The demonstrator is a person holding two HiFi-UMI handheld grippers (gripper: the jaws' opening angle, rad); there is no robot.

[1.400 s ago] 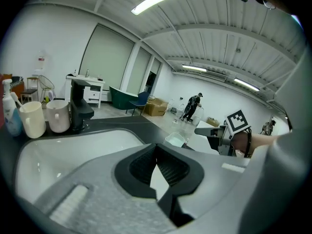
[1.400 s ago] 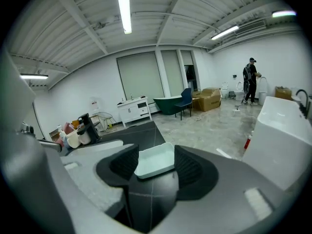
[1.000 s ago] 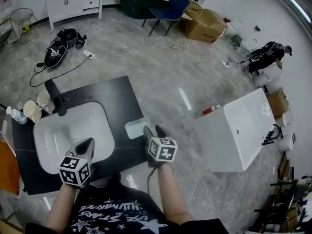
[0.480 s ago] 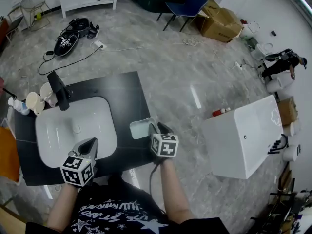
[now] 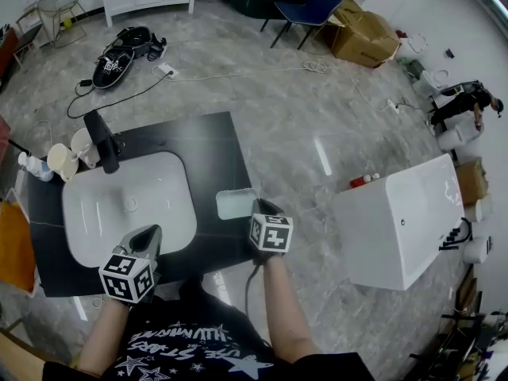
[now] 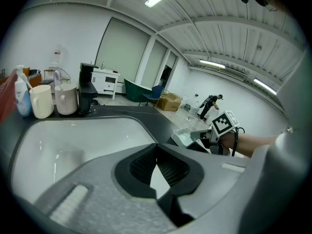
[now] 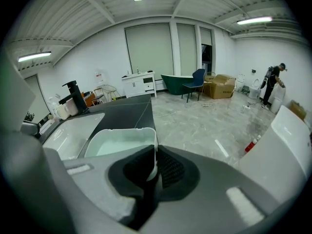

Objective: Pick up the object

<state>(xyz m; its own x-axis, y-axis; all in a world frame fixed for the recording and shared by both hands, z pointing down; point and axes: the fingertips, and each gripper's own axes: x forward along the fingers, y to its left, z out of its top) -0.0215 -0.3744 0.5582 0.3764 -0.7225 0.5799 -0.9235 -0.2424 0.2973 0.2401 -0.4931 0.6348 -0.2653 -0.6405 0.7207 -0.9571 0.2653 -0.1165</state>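
Two tongs are in view, and the work is with the right tongs (image 7: 152, 165). Their jaws have just been closing and now pinch the near wall of the white tray (image 7: 119, 143), its thin rim caught between the pads. The tray looks empty and lies flat on the dark worktop (image 5: 208, 145), just beside the sink (image 5: 119, 213) and near the worktop's front edge. The left tongs (image 6: 156, 146) hang over the sink's near side, tips together with nothing between them. The grasp seems made and the lift not yet begun. The next move calls for a steady, straight rise. Since the grip is on one wall only, the far side of the tray will likely sag, so the wrist should stay firm. The smooth thin wall could slip if the lift is jerky.
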